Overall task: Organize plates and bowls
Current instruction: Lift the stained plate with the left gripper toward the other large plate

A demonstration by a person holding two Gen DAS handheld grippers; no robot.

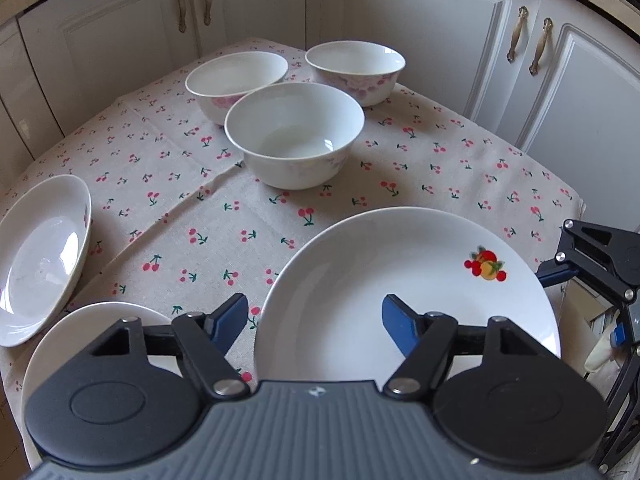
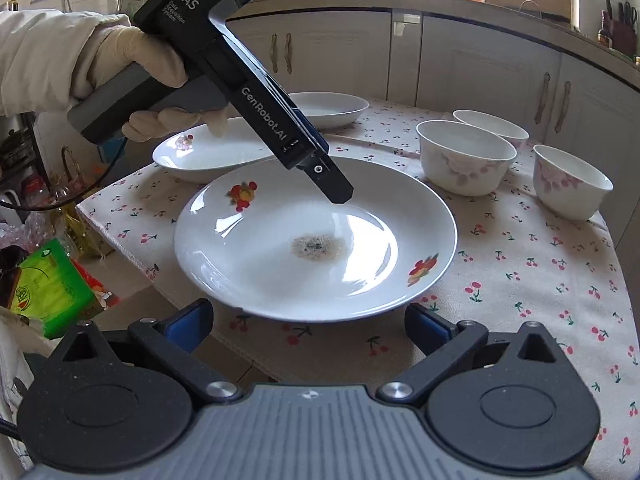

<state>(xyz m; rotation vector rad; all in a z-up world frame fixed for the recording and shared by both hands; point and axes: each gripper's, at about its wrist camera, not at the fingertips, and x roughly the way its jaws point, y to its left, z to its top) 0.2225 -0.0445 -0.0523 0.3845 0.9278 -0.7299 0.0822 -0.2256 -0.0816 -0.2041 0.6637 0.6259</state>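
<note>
Gripping the fruit-print plate [image 2: 316,236] by its rim looks like the step in hand — best done with one pad settled under the lip and one over before lifting, kept level.

Left gripper [image 1: 314,322]: jaws part-way open, straddling the plate's near-left rim; pads not seen pressing.
Right gripper [image 2: 308,326]: jaws wide, empty, just short of the plate's near edge.
Plate: on the cherry tablecloth [image 1: 192,184], near corner — three bowls [image 1: 294,134] behind it, well apart.
</note>
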